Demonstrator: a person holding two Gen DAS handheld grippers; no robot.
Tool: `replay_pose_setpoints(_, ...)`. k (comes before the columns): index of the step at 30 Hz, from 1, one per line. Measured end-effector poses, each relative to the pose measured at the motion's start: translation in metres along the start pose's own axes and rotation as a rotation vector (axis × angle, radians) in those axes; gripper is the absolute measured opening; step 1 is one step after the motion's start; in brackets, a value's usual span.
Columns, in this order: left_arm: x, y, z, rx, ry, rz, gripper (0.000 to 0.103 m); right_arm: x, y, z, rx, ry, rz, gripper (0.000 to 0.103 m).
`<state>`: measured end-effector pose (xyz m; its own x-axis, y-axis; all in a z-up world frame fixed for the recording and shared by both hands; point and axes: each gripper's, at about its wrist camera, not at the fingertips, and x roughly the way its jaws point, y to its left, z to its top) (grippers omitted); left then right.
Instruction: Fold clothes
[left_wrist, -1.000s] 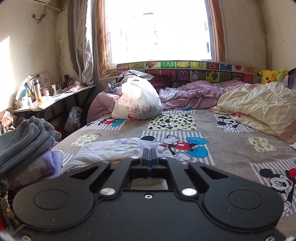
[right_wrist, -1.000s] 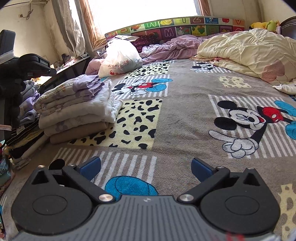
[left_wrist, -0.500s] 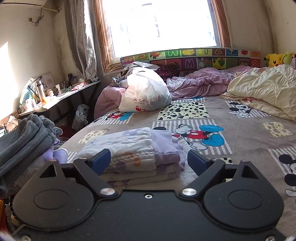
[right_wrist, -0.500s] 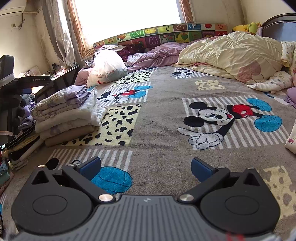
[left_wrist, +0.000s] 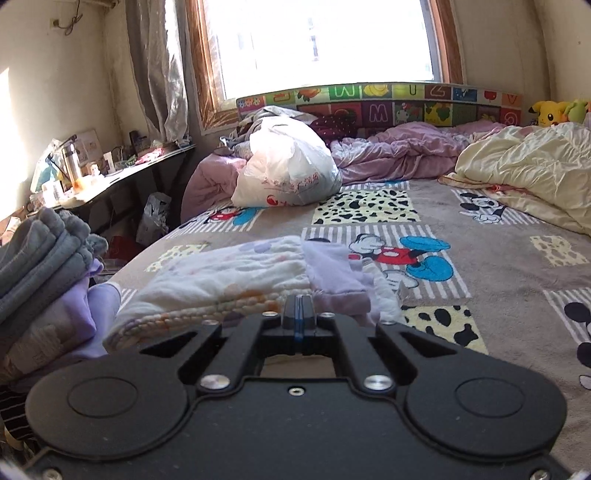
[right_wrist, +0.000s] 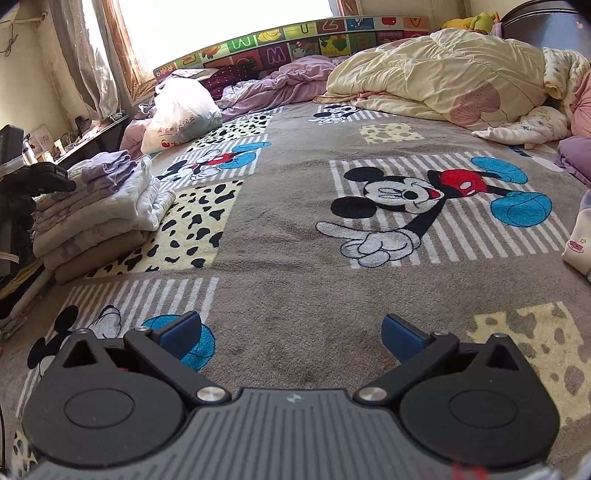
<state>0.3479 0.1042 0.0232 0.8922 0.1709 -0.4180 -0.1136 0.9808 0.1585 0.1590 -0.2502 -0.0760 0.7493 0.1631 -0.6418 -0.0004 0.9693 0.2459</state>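
In front of the right tongs (right_wrist: 290, 334) the bed cover (right_wrist: 295, 266) lies bare and wide, so there is open room forward and to the right. On the left the stack of folded clothes (right_wrist: 99, 210) blocks the edge of the bed. Far ahead stand the white plastic bag (right_wrist: 181, 114) and the cream quilt (right_wrist: 439, 74). The left tongs (left_wrist: 297, 310) are just at the stack (left_wrist: 236, 280); a grey pile (left_wrist: 40, 251) closes the left side.
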Motion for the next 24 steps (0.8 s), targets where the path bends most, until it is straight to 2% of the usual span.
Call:
replay_pose_setpoints(2,-0.028,-0.003,0.012,0.025,-0.064,-0.014,0.000,-0.005,0.002,0.001,-0.003,-0.008,0.003,0.103)
replay_pose_setpoints(4,-0.034,-0.009,0.019,0.100,-0.075,-0.021,0.000,-0.013,0.005,0.002,0.001,-0.021,0.016,0.103)
replay_pose_setpoints(5,-0.028,-0.012,0.020,0.128,-0.055,-0.043,0.007,-0.017,0.007,0.002,0.002,-0.029,0.022,0.103)
replay_pose_setpoints(6,-0.019,-0.015,0.018,0.146,-0.036,-0.050,0.021,-0.018,0.007,0.001,0.000,-0.029,0.025,0.103)
replay_pose_setpoints(7,-0.010,-0.018,0.016,0.164,-0.020,-0.057,0.059,-0.018,0.008,0.000,-0.003,-0.028,0.026,0.103)
replay_pose_setpoints(8,-0.005,-0.021,0.012,0.176,-0.035,-0.059,0.066,-0.018,0.008,0.000,-0.006,-0.026,0.027,0.103)
replay_pose_setpoints(10,0.017,-0.028,0.007,0.186,-0.006,-0.078,0.064,-0.017,0.008,-0.002,-0.011,-0.022,0.030,0.103)
replay_pose_setpoints(11,0.027,-0.030,0.004,0.190,0.008,-0.086,0.059,-0.017,0.008,-0.003,-0.014,-0.021,0.031,0.103)
replay_pose_setpoints(15,0.066,-0.037,-0.002,0.186,0.056,-0.049,0.054,-0.009,0.002,-0.006,-0.009,0.004,0.021,0.103)
replay_pose_setpoints(16,0.071,-0.037,-0.003,0.196,0.062,-0.038,0.048,-0.004,-0.002,-0.007,-0.002,0.014,0.014,0.103)
replay_pose_setpoints(18,0.079,-0.036,-0.006,0.208,0.073,-0.004,0.029,0.002,-0.009,-0.009,0.011,0.027,0.008,0.103)
replay_pose_setpoints(19,0.080,-0.033,-0.006,0.195,0.078,0.015,0.008,0.005,-0.011,-0.010,0.017,0.034,0.006,0.103)
replay_pose_setpoints(21,0.071,-0.021,-0.002,0.133,0.069,-0.014,0.006,0.010,-0.013,-0.012,0.020,0.046,0.006,0.103)
replay_pose_setpoints(24,0.046,-0.017,0.001,0.145,0.022,-0.010,0.004,0.010,-0.011,-0.013,0.016,0.044,0.014,0.103)
